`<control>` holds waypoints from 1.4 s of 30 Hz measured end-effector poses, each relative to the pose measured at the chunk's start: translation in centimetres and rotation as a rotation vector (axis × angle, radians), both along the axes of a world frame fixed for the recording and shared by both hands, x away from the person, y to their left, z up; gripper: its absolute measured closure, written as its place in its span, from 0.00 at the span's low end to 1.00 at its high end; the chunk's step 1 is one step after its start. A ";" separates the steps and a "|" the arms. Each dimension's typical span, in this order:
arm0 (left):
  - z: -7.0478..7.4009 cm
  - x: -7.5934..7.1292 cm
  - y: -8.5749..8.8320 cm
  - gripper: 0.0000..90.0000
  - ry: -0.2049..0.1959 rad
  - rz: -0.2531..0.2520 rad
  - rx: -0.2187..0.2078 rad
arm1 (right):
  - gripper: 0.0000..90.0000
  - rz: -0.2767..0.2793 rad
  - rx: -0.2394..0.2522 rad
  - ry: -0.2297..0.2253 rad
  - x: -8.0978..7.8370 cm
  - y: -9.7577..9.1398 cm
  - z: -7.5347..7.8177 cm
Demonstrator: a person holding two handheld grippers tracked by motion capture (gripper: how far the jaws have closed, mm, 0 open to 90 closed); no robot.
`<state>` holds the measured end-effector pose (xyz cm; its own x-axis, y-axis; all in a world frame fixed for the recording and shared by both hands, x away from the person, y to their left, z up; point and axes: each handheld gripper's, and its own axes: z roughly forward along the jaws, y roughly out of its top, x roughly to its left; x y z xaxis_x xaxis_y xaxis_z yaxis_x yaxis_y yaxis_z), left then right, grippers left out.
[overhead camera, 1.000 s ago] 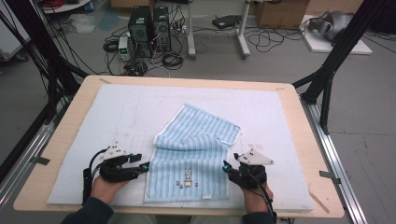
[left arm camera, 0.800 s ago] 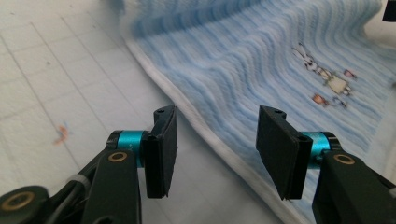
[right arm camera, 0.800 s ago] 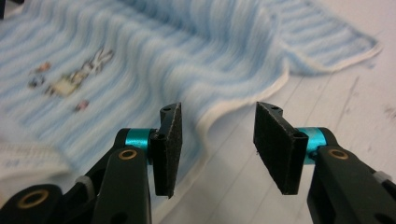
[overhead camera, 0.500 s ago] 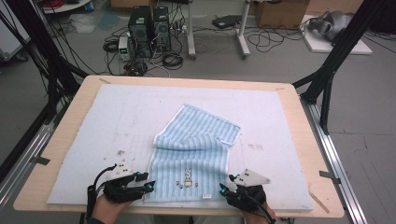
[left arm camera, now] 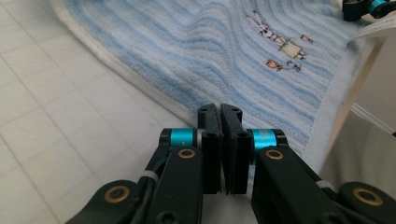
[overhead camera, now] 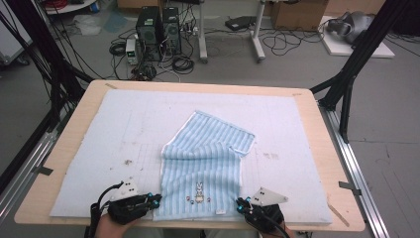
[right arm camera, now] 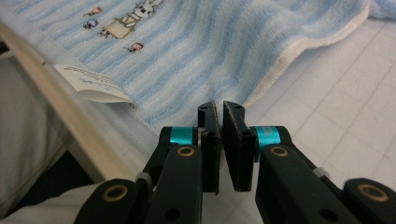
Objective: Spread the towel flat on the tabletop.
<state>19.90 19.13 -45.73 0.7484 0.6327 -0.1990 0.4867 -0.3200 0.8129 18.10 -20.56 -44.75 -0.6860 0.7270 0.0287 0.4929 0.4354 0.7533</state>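
Observation:
A blue-and-white striped towel [overhead camera: 203,153] lies on the pale blue mat [overhead camera: 307,129], its far part folded over at an angle. A small rabbit embroidery [overhead camera: 199,191] sits near its front hem. My left gripper [overhead camera: 157,201] rests at the towel's near left corner, and in the left gripper view the left gripper [left arm camera: 220,109] has its jaws pressed together over the white hem of the towel [left arm camera: 210,51]. My right gripper [overhead camera: 240,203] is at the near right corner. In the right gripper view the right gripper [right arm camera: 220,106] is shut just short of the towel [right arm camera: 210,42], with nothing seen between the pads.
The towel's front hem and its white label [right arm camera: 93,84] reach the wooden table's [overhead camera: 74,114] near edge. The mat covers most of the table. Black frame legs [overhead camera: 346,79] stand at the far corners, and computers and cables lie on the floor beyond.
Both grippers have moved toward the person, from beside the towel's middle to its near corners. The towel looks shifted slightly toward the front edge.

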 end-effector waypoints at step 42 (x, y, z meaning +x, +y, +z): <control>3.0 4.0 0.5 0.49 -0.082 0.123 -0.116 | 0.97 -0.150 -0.019 0.004 2.2 0.7 0.0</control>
<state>23.86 19.67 -42.75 0.6833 0.6970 -0.2175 0.4474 -0.1642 0.8792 20.27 -19.91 -44.72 -0.5697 0.8217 0.0171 0.5567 0.3705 0.7436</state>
